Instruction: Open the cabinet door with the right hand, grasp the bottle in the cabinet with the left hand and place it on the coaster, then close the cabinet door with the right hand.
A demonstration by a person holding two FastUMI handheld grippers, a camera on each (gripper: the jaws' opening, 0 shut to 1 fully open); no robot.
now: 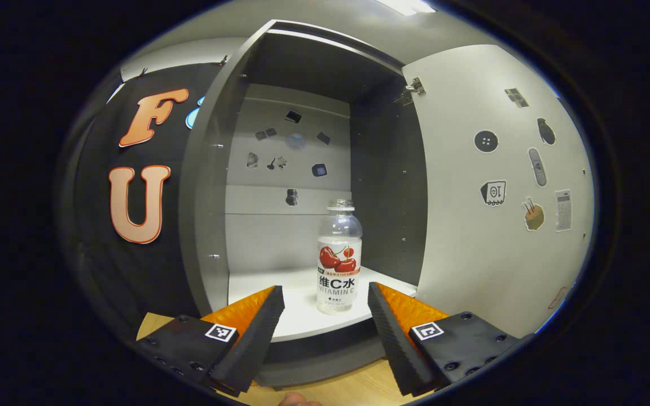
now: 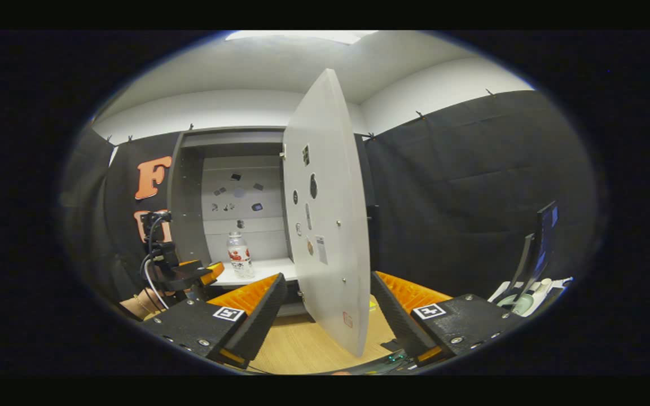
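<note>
- Left gripper view: grey cabinet door (image 1: 488, 225) w/ stickers already stood swung wide to the right, so step 1 looked done; step in hand was judged to be the reach for the bottle.
- Clear plastic bottle w/ red cherry label (image 1: 339, 256) stood upright on the white cabinet shelf (image 1: 263, 285), near its front edge, in the right half of the grey open cabinet (image 1: 212, 186).
- Left gripper (image 1: 325, 307) sat just outside the shelf, jaws wide apart, bottle framed betw. the two fingers but farther in; nothing touched it.
- Pose: roughly level, pointed straight into the cabinet, low over the light wood tabletop (image 1: 353, 389).
- Next move prob. calls for a straight push fwd till the fingers flank the label, then a close; bottle looked empty or nearly so, so likely light and easy to tip.
- Right gripper view: right gripper (image 2: 328, 307) had jaws apart, the door's (image 2: 328, 225) free edge between the fingers; whether either finger touched it I couldn't tell.
- Pose: level, low over the tabletop (image 2: 302, 344), facing the cabinet (image 2: 187, 197) from further back.
- Left gripper (image 2: 189, 276) showed far left w/ cables, in front of the shelf; bottle (image 2: 240, 255) just past it.
- Coaster not made out.
</note>
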